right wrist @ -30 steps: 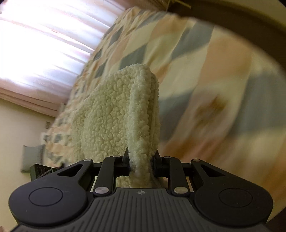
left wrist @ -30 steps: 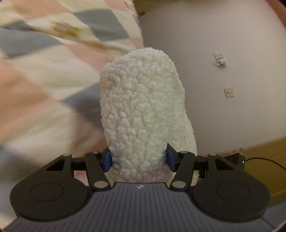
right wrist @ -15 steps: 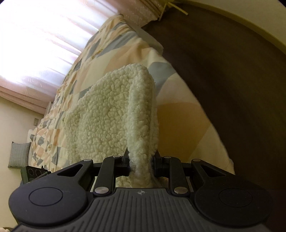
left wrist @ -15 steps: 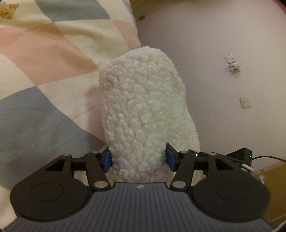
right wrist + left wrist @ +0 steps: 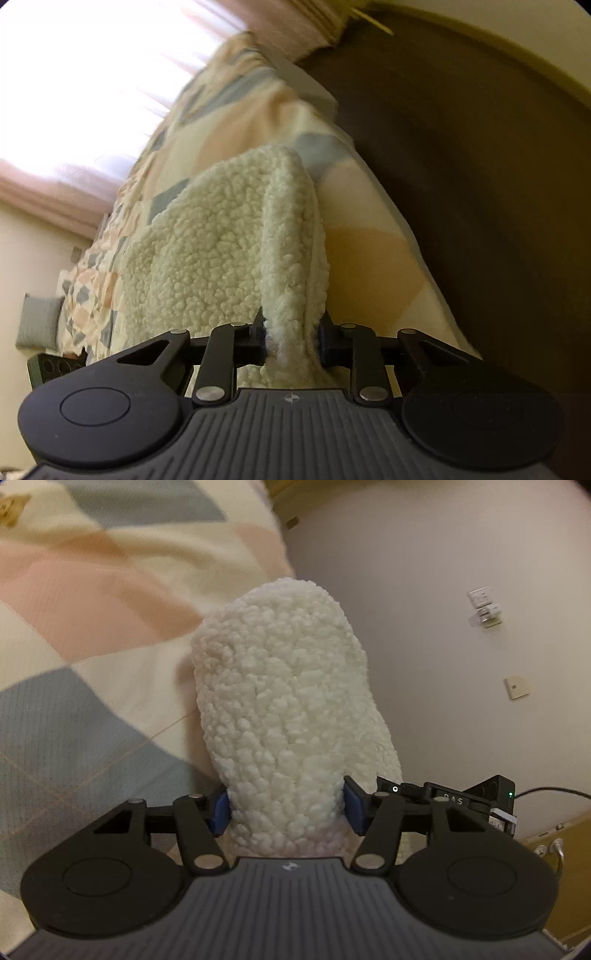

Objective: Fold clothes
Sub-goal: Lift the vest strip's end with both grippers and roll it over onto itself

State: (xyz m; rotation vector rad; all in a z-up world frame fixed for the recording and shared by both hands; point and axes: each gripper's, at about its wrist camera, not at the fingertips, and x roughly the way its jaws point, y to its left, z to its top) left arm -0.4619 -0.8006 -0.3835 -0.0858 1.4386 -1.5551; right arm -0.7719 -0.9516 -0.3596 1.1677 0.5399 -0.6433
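A cream fleece garment [image 5: 284, 701] fills the middle of the left wrist view, bunched thick between the blue pads. My left gripper [image 5: 286, 808] is shut on it. In the right wrist view the same fleece garment [image 5: 221, 251] hangs in folded layers, spreading left over the bed. My right gripper [image 5: 293, 336] is shut on a doubled edge of it. Both hold the garment lifted above the patchwork bedspread [image 5: 92, 609]. The garment's lower parts are hidden behind the grippers.
The bedspread [image 5: 365, 254] has pink, grey and cream patches. A pale wall with sockets [image 5: 484, 602] stands right of the bed. A dark floor [image 5: 461, 166] lies beside the bed edge. A bright curtained window [image 5: 74, 74] and a grey pillow [image 5: 37, 321] lie beyond.
Both grippers have swung with the garment held fast. The right view has turned from the bedspread toward the bed edge and dark floor. The left view shifted slightly along the bed.
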